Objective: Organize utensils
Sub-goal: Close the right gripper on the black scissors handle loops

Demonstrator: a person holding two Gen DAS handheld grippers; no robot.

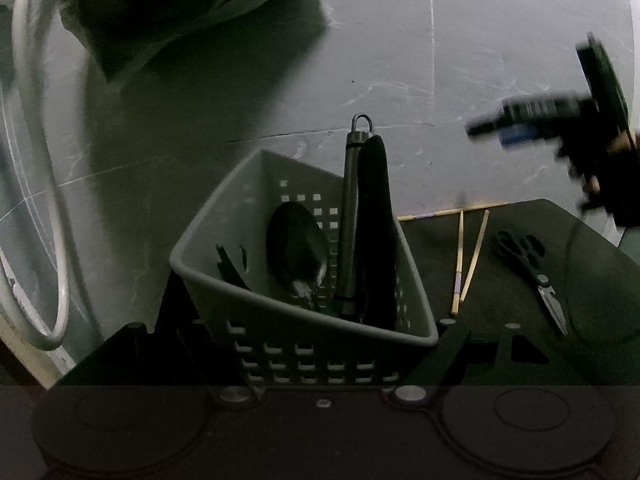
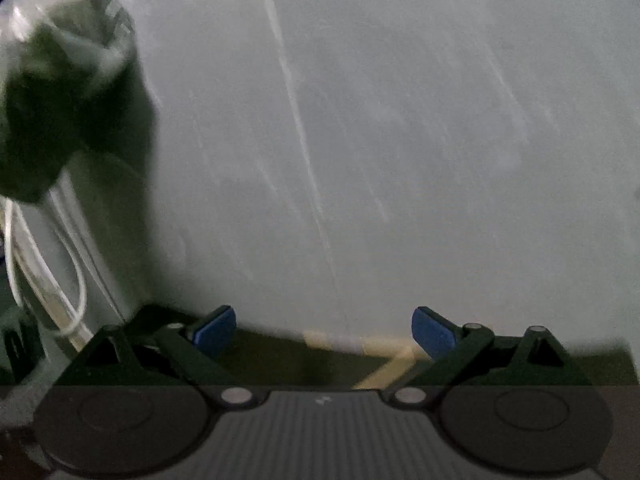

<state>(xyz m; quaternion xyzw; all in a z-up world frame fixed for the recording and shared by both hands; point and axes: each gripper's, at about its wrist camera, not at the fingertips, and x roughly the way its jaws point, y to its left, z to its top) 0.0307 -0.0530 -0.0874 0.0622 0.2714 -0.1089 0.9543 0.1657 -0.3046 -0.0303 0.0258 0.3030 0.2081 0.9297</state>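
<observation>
In the left wrist view my left gripper (image 1: pixel 304 344) is shut on the near wall of a grey perforated basket (image 1: pixel 224 236). The basket holds a dark spoon (image 1: pixel 298 252), a steel-handled utensil with a hanging loop (image 1: pixel 350 216) and a black utensil (image 1: pixel 374 232). Two wooden chopsticks (image 1: pixel 468 260) and black scissors (image 1: pixel 532 272) lie on the dark mat (image 1: pixel 500 300) to the right. My right gripper (image 1: pixel 520 120) hovers blurred above the mat's far right. In the right wrist view it (image 2: pixel 324 330) is open and empty, blue pads (image 2: pixel 434 336) apart.
A dark plastic bag (image 1: pixel 180 12) sits at the back left on the grey marble-like surface (image 1: pixel 400 60). A white hose (image 1: pixel 32 160) hangs at the left. A yellow tape line (image 2: pixel 384 364) marks the mat's edge below my right gripper.
</observation>
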